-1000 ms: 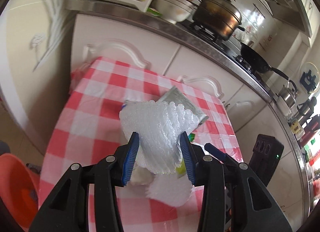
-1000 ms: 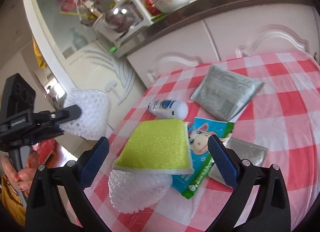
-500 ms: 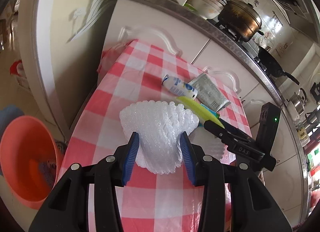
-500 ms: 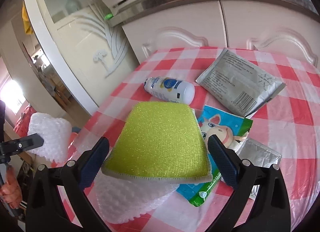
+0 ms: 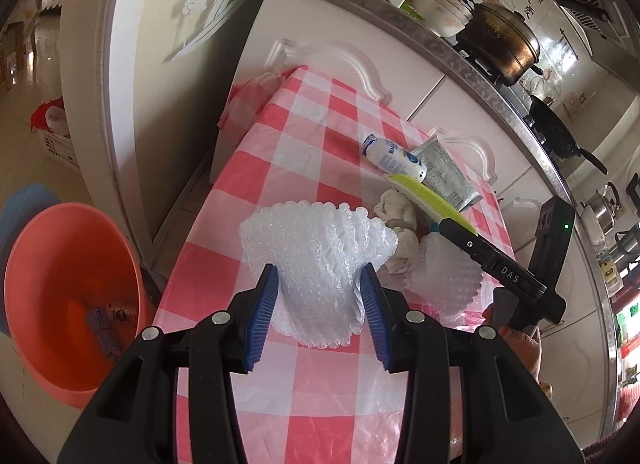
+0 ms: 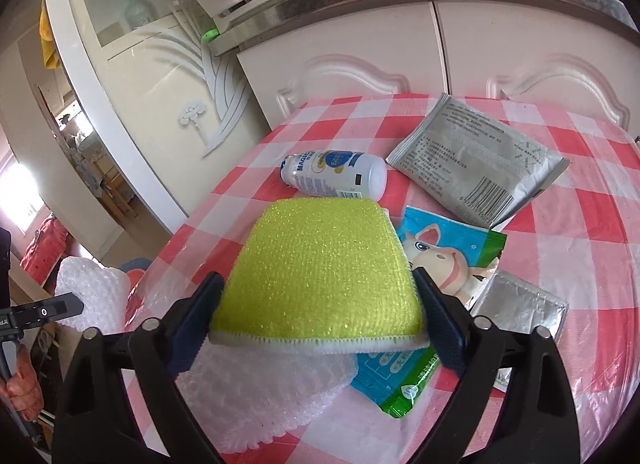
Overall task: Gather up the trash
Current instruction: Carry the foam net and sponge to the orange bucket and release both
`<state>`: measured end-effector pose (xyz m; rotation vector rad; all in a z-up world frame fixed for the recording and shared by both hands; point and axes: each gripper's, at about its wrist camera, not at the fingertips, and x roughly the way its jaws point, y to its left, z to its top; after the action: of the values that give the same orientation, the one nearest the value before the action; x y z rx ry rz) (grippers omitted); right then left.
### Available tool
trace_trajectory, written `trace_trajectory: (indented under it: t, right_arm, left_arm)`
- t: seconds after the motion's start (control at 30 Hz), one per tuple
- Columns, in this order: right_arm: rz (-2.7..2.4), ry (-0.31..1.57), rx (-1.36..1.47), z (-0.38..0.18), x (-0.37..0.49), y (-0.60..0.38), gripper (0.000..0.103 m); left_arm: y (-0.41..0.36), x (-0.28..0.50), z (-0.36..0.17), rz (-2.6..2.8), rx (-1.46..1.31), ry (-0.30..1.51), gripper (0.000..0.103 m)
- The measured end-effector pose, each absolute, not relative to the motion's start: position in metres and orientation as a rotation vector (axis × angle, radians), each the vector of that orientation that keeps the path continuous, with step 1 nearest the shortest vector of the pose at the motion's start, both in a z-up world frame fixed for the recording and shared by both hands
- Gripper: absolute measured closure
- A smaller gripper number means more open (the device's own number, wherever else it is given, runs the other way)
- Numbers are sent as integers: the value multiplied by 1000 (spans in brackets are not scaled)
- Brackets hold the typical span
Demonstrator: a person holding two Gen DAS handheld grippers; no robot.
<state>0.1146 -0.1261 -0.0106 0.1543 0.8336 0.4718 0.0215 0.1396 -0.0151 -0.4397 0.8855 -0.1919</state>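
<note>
- left tool [image 5: 318,288] has its blue pads pinching a crumpled white foam fruit net [image 5: 316,248], held up in the air over the near-left part of the red-and-white checked plastic-covered desk [image 5: 320,136]
- round orange plastic basin [image 5: 68,292] sits on the floor off the desk's left side, with some small bits inside it, can't make out what
- right tool [image 6: 318,296] is clamped on a flat yellow-green scrub sponge with a white underside [image 6: 324,268], carried level just above the desk
- right under that sponge there's a second white foam net [image 6: 264,396] lying on the desk
- small white plastic bottle with a blue label [image 6: 336,178] is on its side just past the sponge
- grey foil pouch with a barcode [image 6: 476,164] lies to the right of the bottle
- blue-green wrapper with a cartoon animal [image 6: 440,264] is partly tucked under the sponge, and a shiny silver foil packet [image 6: 520,308] touches its right edge
- in the left view, a crumpled off-white tissue wad [image 5: 396,208] sits beside the sponge
</note>
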Motion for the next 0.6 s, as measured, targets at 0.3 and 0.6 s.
trace_trajectory:
  t: [0.3,0.6]
  right_arm:
    - [429,802,147,-9,110,-135,19]
    - [391,730,179,6,95,-148,21]
  left_arm:
    - [150,24,-27,-196,-462,885,59]
    - [156,22,-36,-219,-477,876,59]
